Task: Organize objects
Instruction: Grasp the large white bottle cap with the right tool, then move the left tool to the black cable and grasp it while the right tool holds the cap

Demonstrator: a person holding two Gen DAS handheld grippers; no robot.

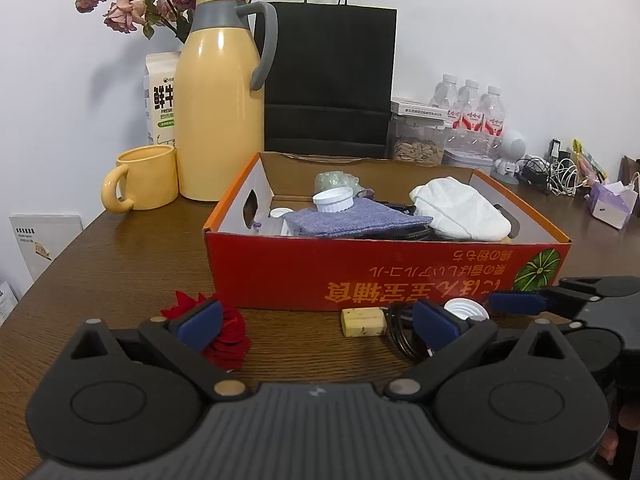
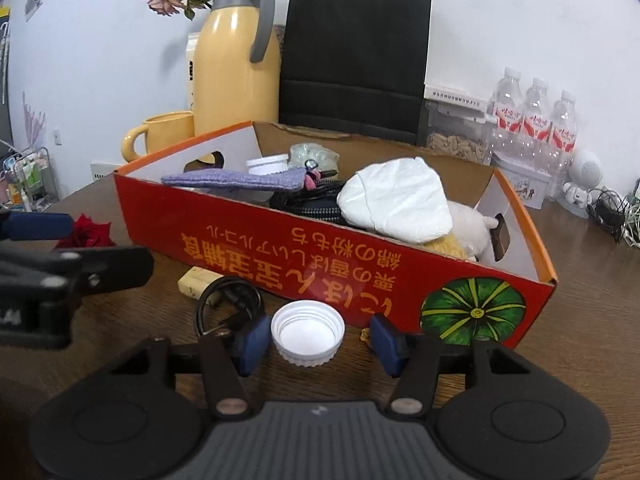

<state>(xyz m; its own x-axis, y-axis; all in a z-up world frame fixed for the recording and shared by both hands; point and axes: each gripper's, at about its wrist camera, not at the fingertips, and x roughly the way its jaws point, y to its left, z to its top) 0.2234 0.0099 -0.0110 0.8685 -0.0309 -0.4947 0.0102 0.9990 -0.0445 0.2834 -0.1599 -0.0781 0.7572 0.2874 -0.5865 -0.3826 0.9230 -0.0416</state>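
A red cardboard box (image 1: 384, 268) (image 2: 280, 240) stands on the brown table, holding a blue cloth (image 1: 352, 220), a white cloth bundle (image 2: 396, 200), a white lid and a black cable. In front of it lie a red paper flower (image 1: 228, 332) (image 2: 86, 234), a yellow cork block (image 1: 363, 322) (image 2: 200, 280), a coiled black cable (image 2: 228, 308) and a white bottle cap (image 2: 307, 334) (image 1: 466, 308). My left gripper (image 1: 318, 322) is open over the table, its left pad beside the flower. My right gripper (image 2: 314, 338) is open, its pads either side of the white cap, not touching it.
Behind the box stand a yellow thermos (image 1: 220, 96), a yellow mug (image 1: 144, 178), a milk carton (image 1: 160, 96), a black paper bag (image 1: 332, 76), a clear jar of seeds (image 1: 418, 140) and water bottles (image 1: 468, 112). Chargers and a tissue box (image 1: 612, 204) lie far right.
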